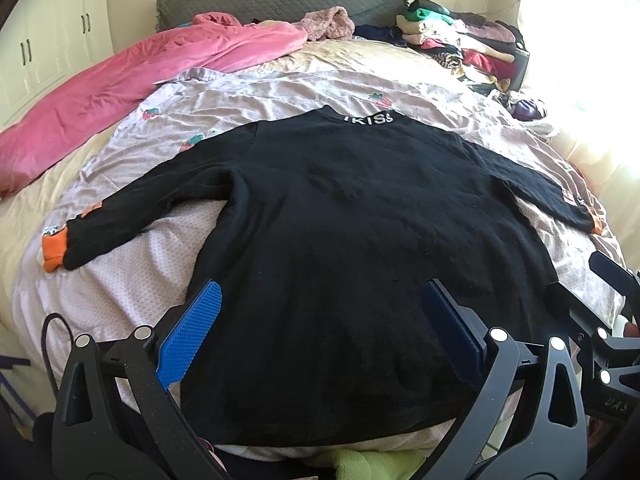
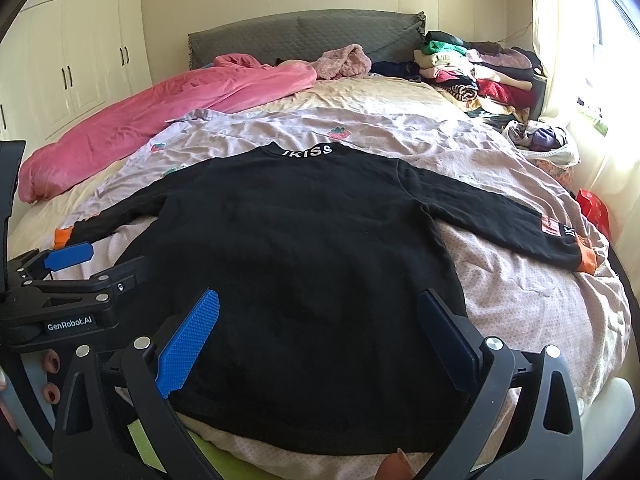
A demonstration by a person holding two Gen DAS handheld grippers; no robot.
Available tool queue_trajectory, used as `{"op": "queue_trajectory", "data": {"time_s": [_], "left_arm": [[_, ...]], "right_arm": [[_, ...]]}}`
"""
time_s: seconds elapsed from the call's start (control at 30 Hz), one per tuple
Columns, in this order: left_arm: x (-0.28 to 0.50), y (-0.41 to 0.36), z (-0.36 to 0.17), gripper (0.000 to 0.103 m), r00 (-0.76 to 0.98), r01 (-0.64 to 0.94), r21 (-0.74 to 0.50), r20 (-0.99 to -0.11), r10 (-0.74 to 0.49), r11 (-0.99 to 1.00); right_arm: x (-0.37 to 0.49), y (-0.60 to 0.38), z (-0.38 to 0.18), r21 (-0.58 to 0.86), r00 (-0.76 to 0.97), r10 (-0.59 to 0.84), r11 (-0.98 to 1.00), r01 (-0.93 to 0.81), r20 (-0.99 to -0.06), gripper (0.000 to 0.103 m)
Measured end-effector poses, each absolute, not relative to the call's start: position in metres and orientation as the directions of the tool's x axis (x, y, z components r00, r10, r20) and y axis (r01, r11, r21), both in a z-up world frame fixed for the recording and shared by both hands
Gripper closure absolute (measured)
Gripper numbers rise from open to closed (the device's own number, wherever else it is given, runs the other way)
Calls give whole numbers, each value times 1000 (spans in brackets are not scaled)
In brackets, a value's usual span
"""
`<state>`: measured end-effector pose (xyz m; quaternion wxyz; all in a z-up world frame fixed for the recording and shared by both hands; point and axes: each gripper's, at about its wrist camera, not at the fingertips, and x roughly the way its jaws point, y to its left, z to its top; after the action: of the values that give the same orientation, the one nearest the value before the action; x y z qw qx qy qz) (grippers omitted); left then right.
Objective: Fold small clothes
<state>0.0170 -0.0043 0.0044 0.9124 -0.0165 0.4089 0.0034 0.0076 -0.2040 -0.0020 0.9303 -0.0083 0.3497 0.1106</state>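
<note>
So the black sweater [image 1: 360, 216] is lying flat on the bed [image 1: 280, 92], looking soft and floppy; both grippers' jaws are hanging apart, so I'd be pinching a sleeve cuff [image 2: 582, 256].

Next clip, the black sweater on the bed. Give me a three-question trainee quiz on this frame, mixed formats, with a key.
1. True or false: the black sweater lies spread flat with both sleeves out to the sides.
2. What colour are the sweater's cuffs? A) orange B) green C) white
3. Fill in: both the left gripper and the right gripper have their jaws ____, holding nothing.

Key: 1 true; 2 A; 3 open. The pile of folded clothes sits far off by the headboard.
</note>
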Motion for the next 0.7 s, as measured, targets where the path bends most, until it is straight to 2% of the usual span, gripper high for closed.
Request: {"op": "queue_trajectory", "data": {"time_s": [0.37,0.7], "left_arm": [[46,-13,-3,9,654,-9,-18,-756,-7,1000],[80,-6,5,9,664,-21,-44,-747,-19,999]], "right_arm": [[32,-230,-4,76,749,167,985,-155,-641,4],[57,-257,-1,54,772,82,997,-61,-630,4]]}}
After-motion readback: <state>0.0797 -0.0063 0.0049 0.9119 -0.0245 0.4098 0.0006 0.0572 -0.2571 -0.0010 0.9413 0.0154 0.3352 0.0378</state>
